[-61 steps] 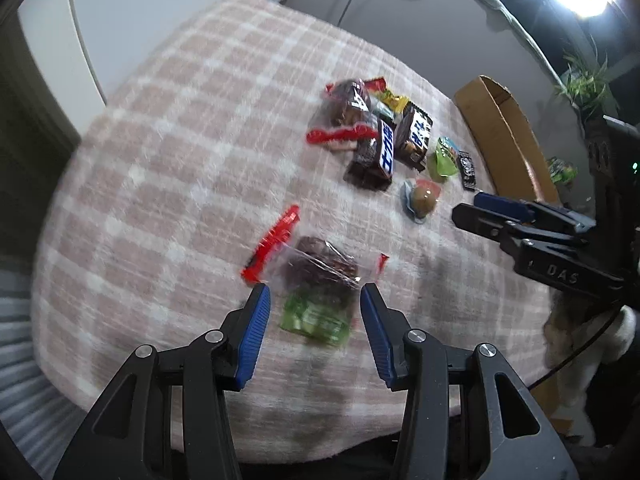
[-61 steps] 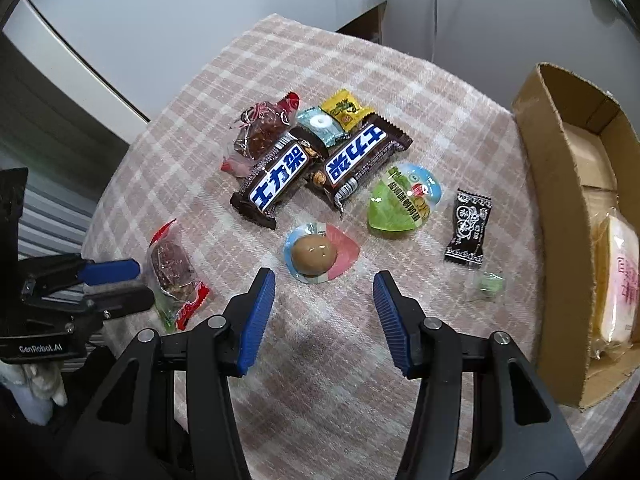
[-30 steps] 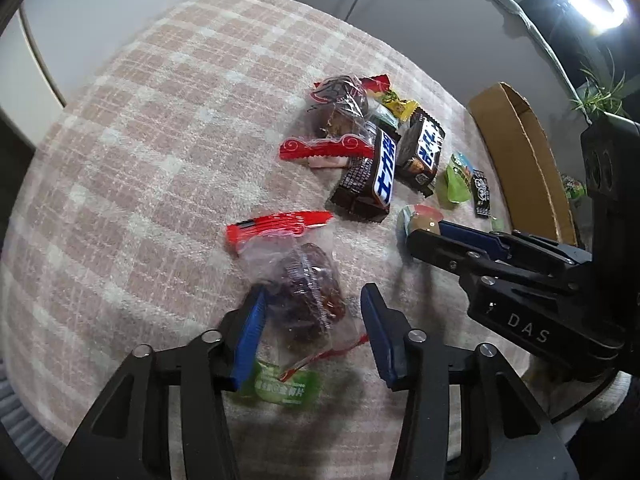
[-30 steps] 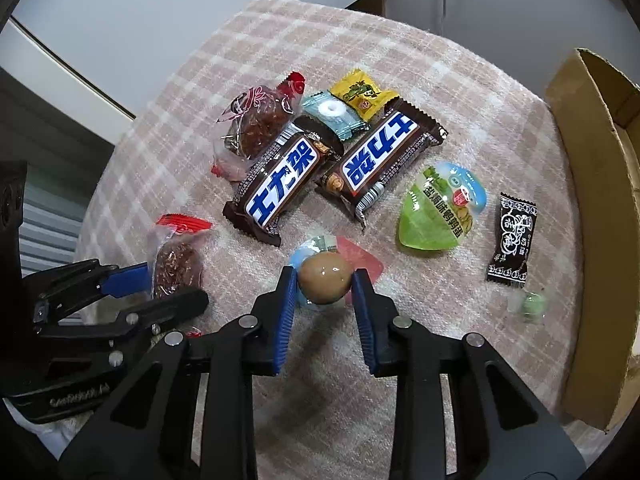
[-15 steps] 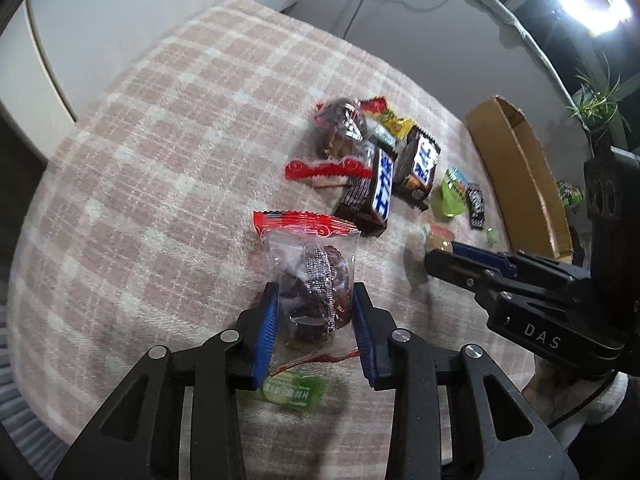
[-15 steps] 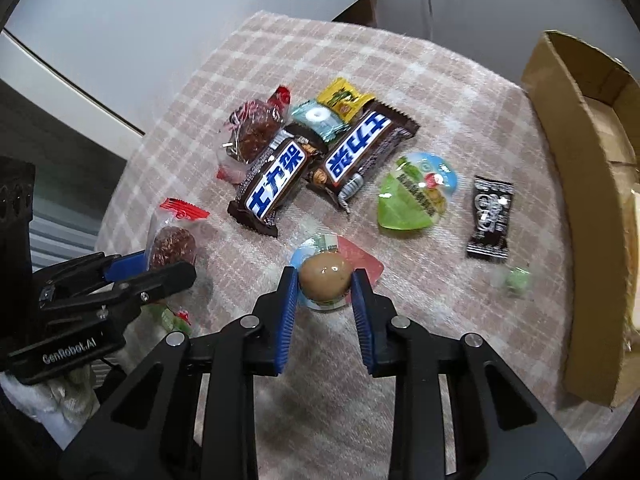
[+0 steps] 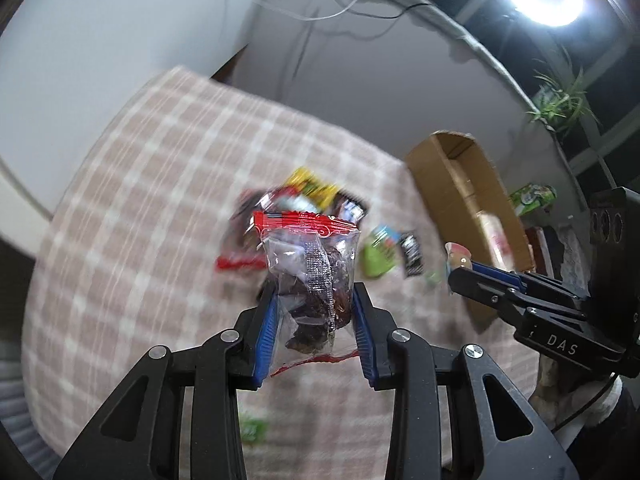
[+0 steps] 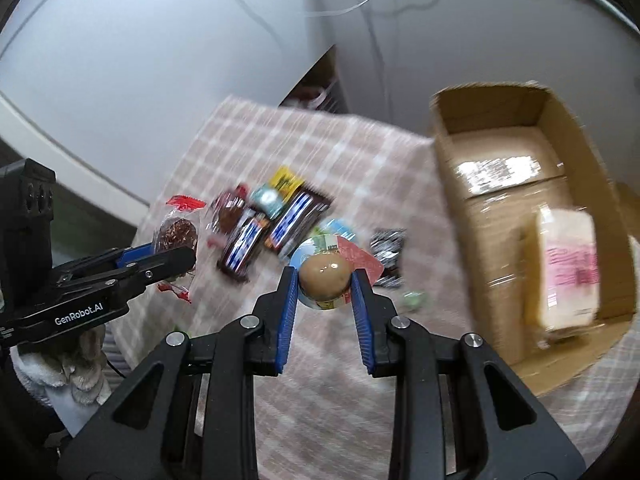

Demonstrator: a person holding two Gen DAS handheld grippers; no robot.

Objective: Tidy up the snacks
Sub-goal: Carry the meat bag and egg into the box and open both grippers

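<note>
I've got the left tool point(image 7: 314, 304), marked "GenRobot.AI", clamped on a clear red-topped pouch point(image 7: 310, 264); right tool point(image 8: 325, 282), "DAS", pinches an egg pack point(image 8: 324, 274) left of the cardboard box point(image 8: 496, 128).

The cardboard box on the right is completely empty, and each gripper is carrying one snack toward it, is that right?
Not quite: the cardboard box is not empty. The right wrist view shows a pale wrapped pack already inside. The left gripper does hold a clear bag of dark snacks, the right gripper a packaged brown egg.

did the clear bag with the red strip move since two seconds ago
Yes. The clear bag, clamped in the left gripper, has come up off the checked tablecloth where it lay earlier.
</note>
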